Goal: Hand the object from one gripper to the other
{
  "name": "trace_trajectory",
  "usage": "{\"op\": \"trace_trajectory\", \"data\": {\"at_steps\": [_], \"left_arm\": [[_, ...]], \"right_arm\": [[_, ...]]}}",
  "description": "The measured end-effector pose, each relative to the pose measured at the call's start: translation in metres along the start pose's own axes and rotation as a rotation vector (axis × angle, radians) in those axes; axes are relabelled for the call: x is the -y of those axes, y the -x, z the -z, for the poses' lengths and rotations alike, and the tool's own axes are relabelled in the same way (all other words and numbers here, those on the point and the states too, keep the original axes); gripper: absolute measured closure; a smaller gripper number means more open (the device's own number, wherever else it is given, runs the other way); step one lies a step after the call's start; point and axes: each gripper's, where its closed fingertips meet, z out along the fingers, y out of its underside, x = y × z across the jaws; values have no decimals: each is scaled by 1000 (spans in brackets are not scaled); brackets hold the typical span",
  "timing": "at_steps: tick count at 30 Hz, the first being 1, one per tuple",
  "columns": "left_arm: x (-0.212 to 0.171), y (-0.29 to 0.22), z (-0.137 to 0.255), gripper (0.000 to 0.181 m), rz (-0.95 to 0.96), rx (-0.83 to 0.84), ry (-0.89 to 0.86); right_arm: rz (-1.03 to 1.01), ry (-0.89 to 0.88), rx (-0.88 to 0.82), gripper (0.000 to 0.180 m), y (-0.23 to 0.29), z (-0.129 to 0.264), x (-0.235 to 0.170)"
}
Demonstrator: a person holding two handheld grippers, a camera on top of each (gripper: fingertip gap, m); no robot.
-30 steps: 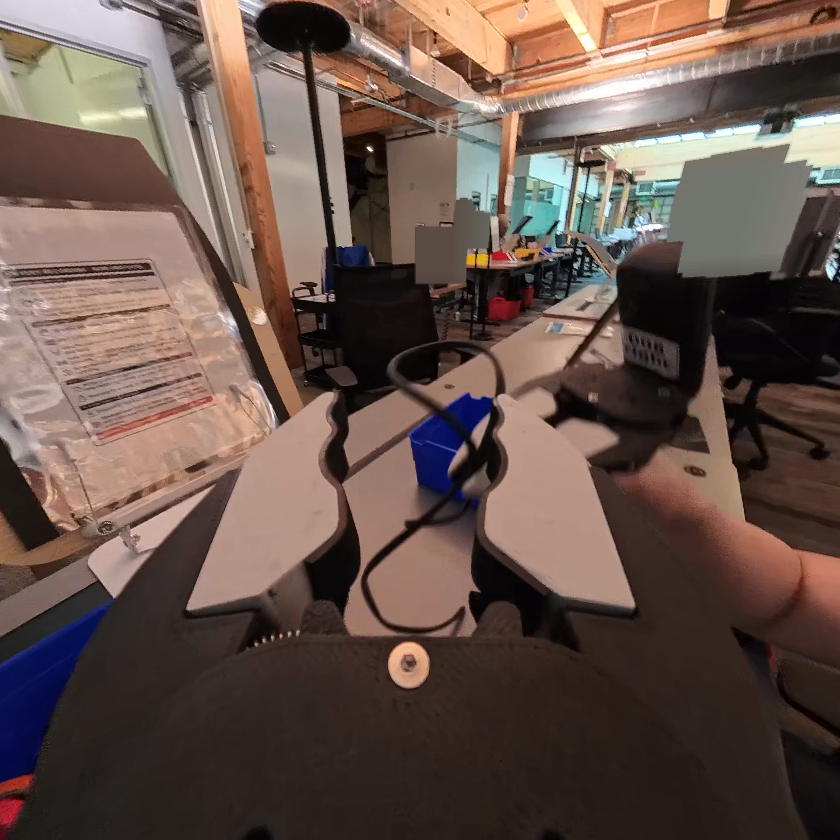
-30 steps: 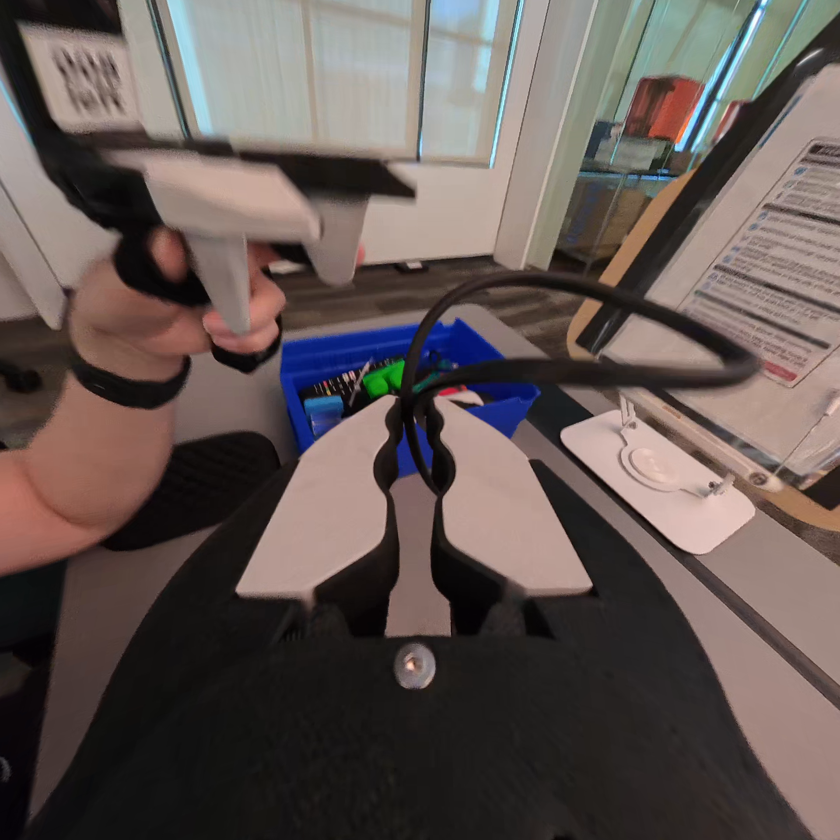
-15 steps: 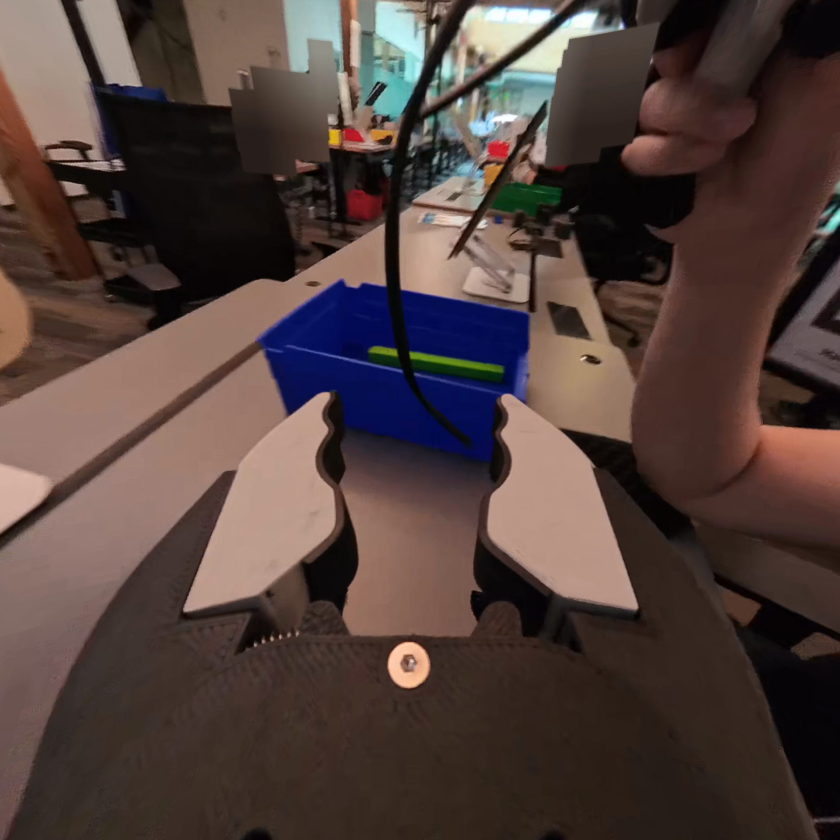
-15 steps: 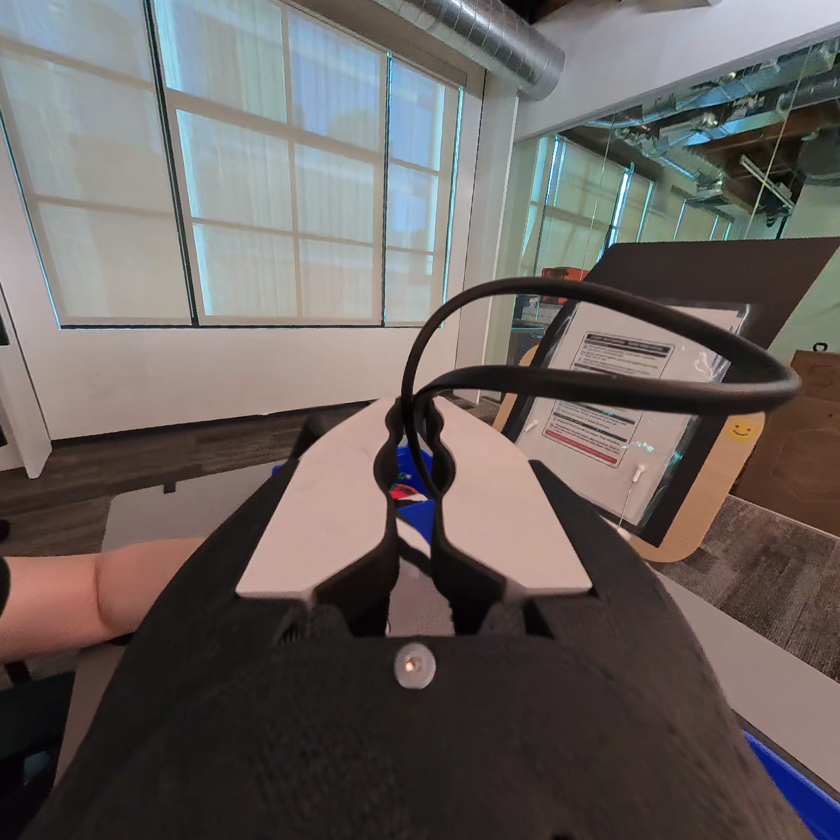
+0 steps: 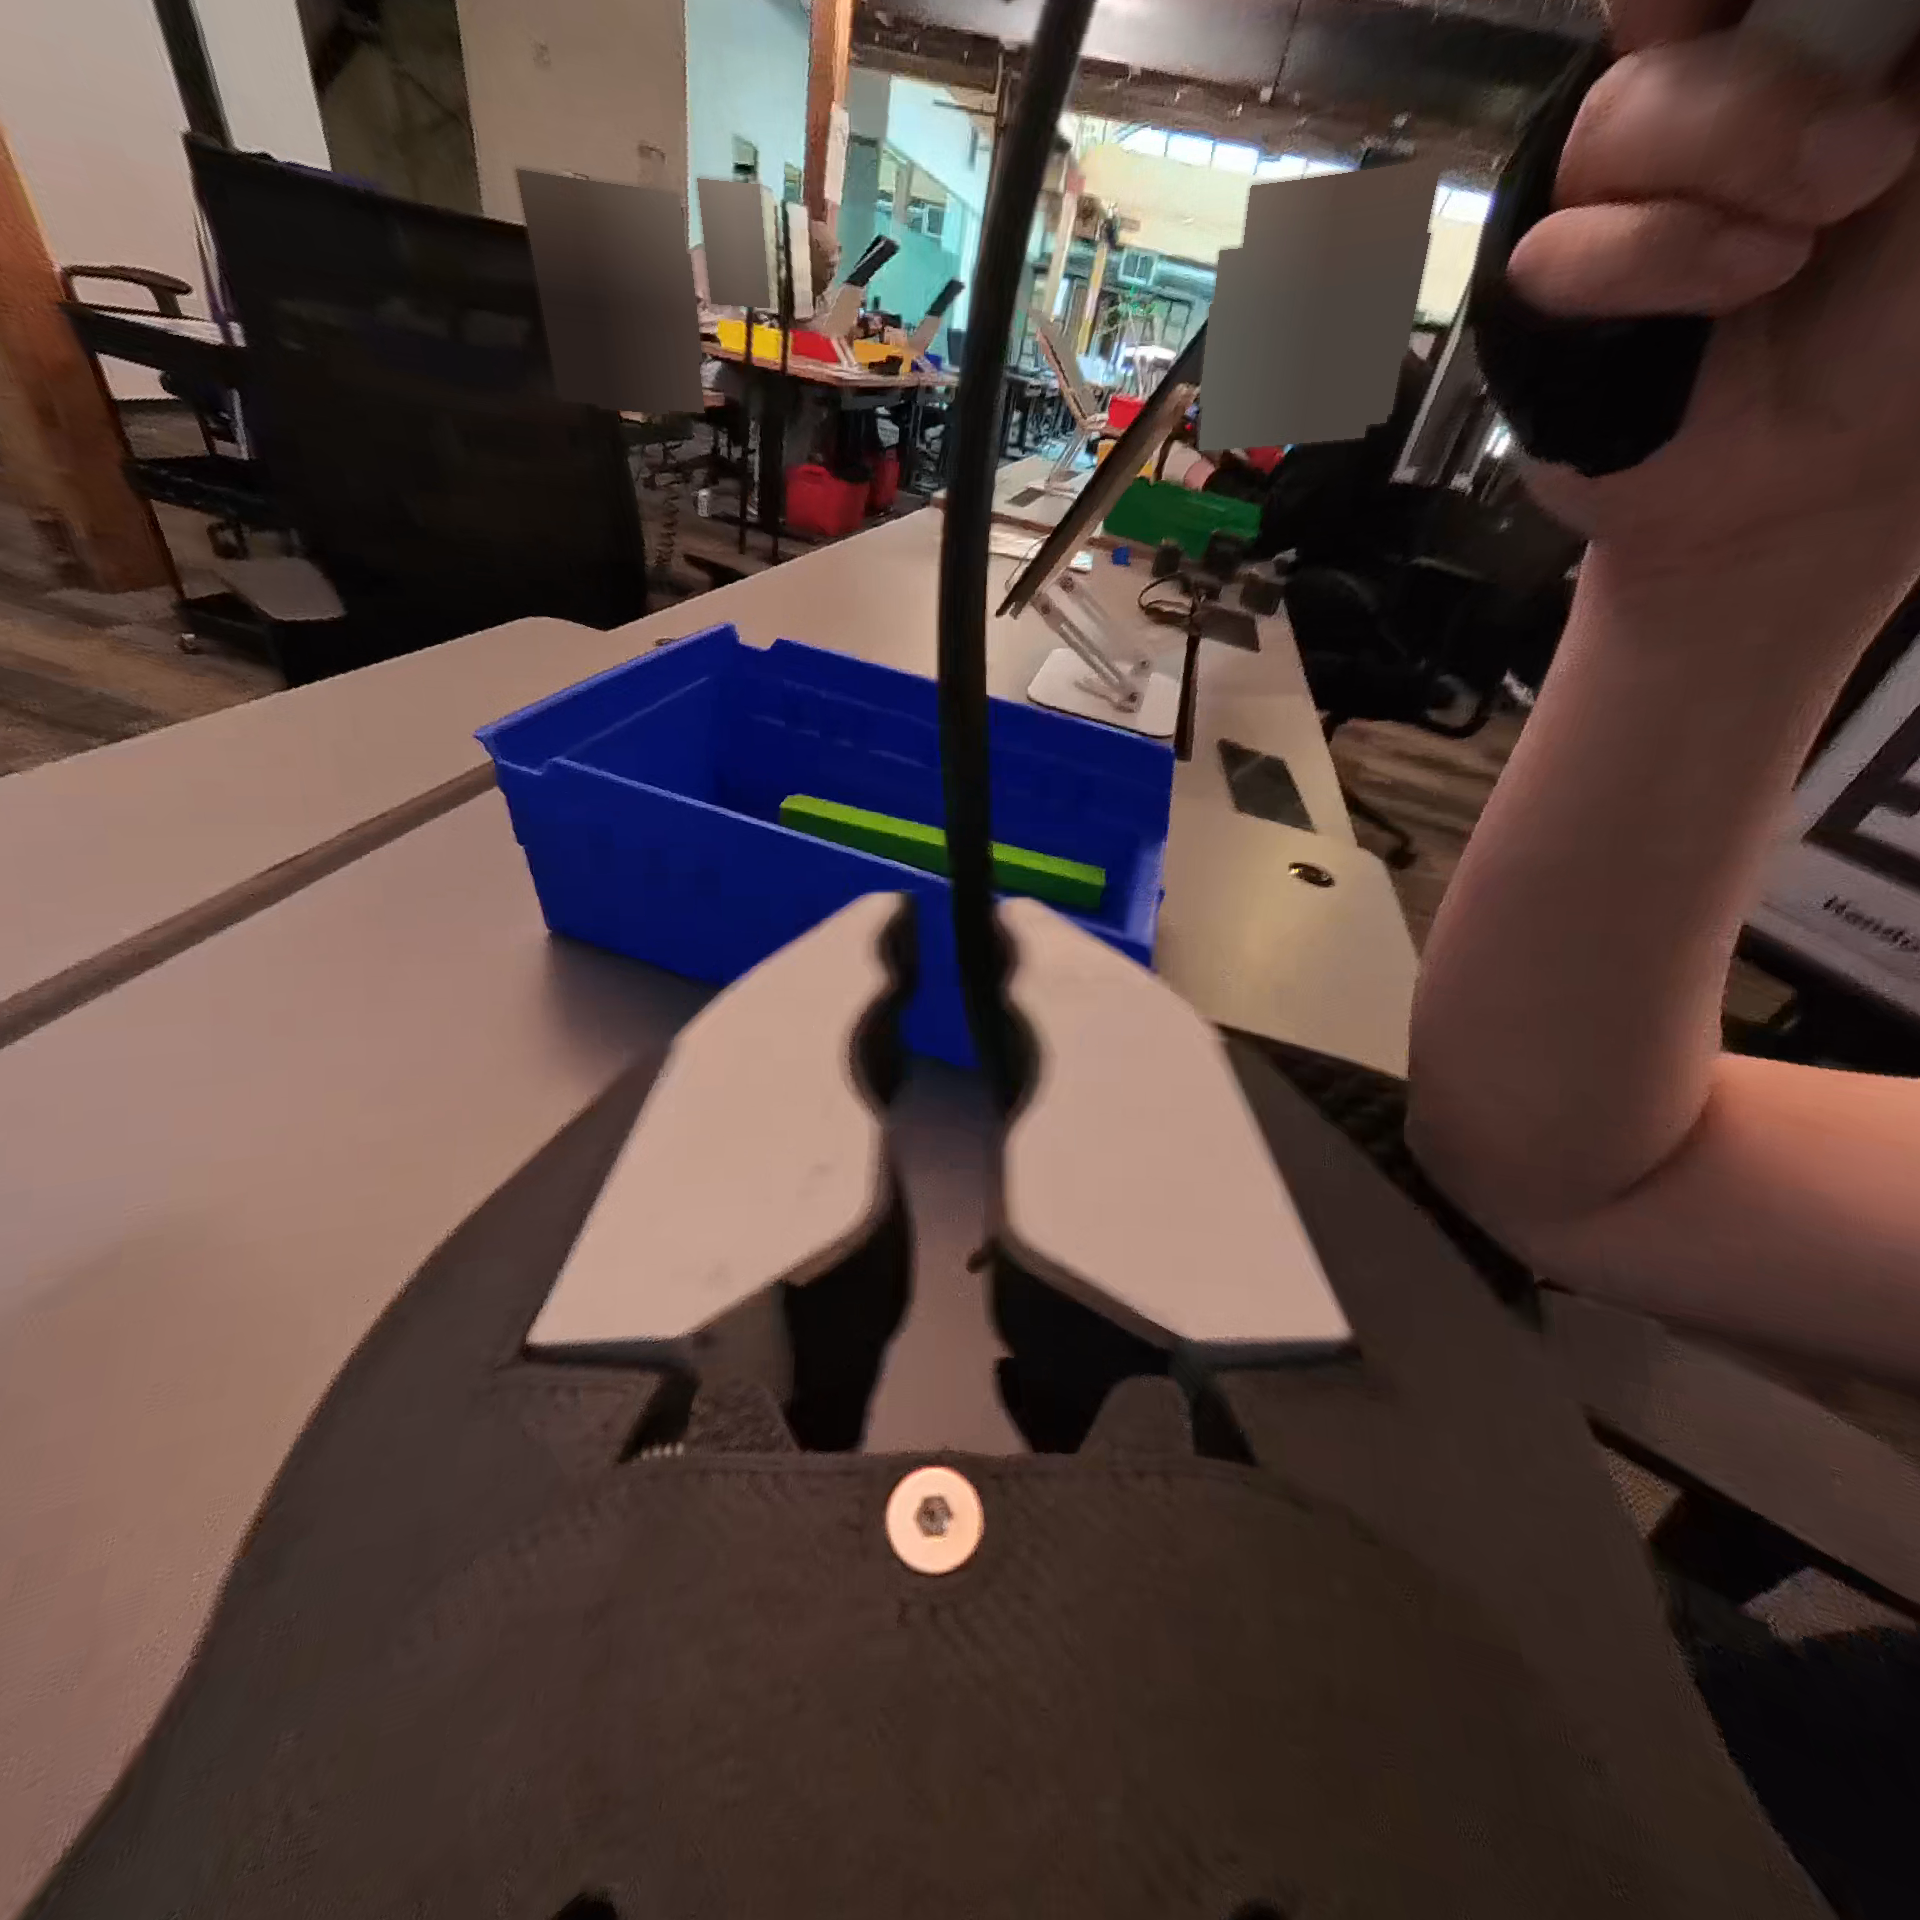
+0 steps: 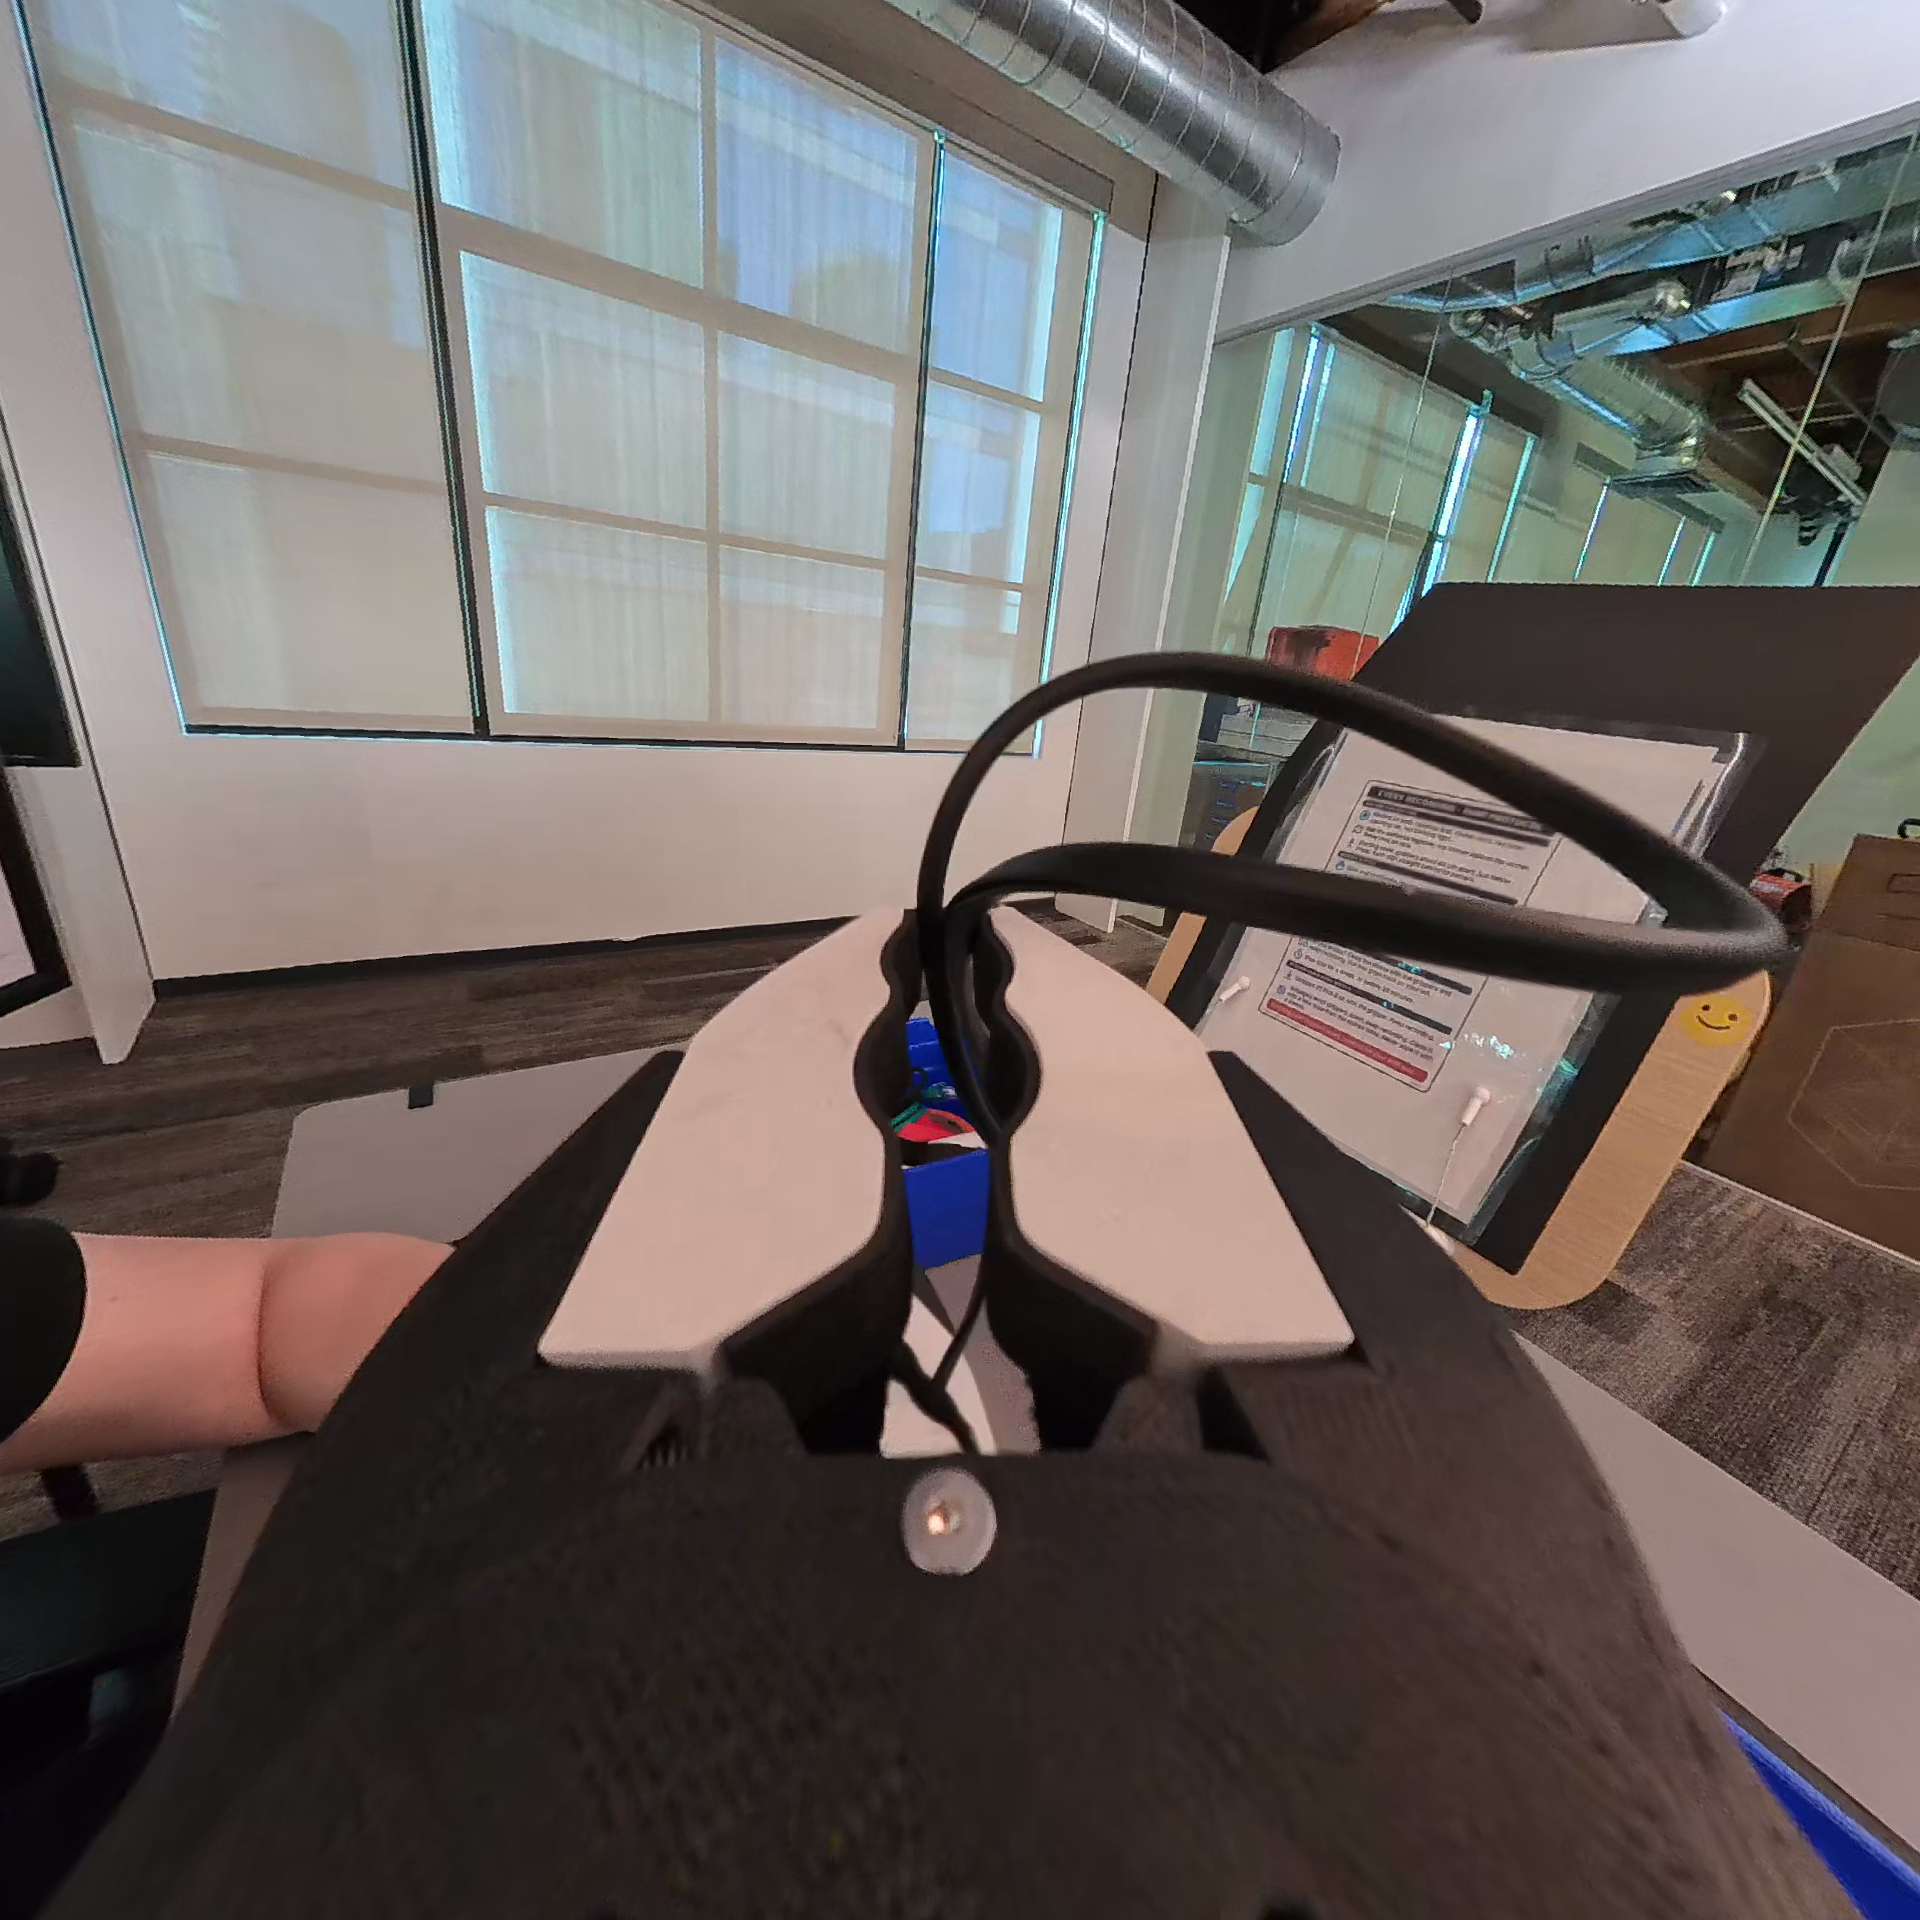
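Note:
A black cable (image 5: 966, 520) hangs down from above into my left gripper (image 5: 954, 920). The left jaws are nearly together around it; the cable lies against the right finger, with a thin gap on its left. My right gripper (image 6: 948, 920) is shut on the same cable (image 6: 1351, 894), which loops out to the right above its fingertips. The hand holding the right gripper (image 5: 1714, 208) shows at the top right of the left wrist view, above the left gripper. The left forearm (image 6: 260, 1340) shows low on the left of the right wrist view.
A blue bin (image 5: 644, 852) holding a green bar (image 5: 1039, 862) stands on the grey table (image 5: 260, 1039) just beyond the left fingers. Another blue bin (image 6: 945, 1195) shows between the right fingers. A framed sheet on a stand (image 6: 1455, 935) is to the right. Tip to tip, the grippers are about 20 centimeters apart.
The left gripper's jaws have gone from wide open to nearly together around the hanging cable. The right gripper has lifted with the cable and stays shut on it.

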Motion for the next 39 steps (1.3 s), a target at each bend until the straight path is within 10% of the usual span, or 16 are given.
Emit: {"op": "trace_trajectory", "data": {"at_steps": [17, 39], "left_arm": [[95, 35, 91, 181, -16, 33, -183], [83, 22, 89, 181, -98, 4, -51]], "right_arm": [[-43, 493, -75, 169, -68, 6, -100], [6, 444, 69, 170, -43, -9, -97]]}}
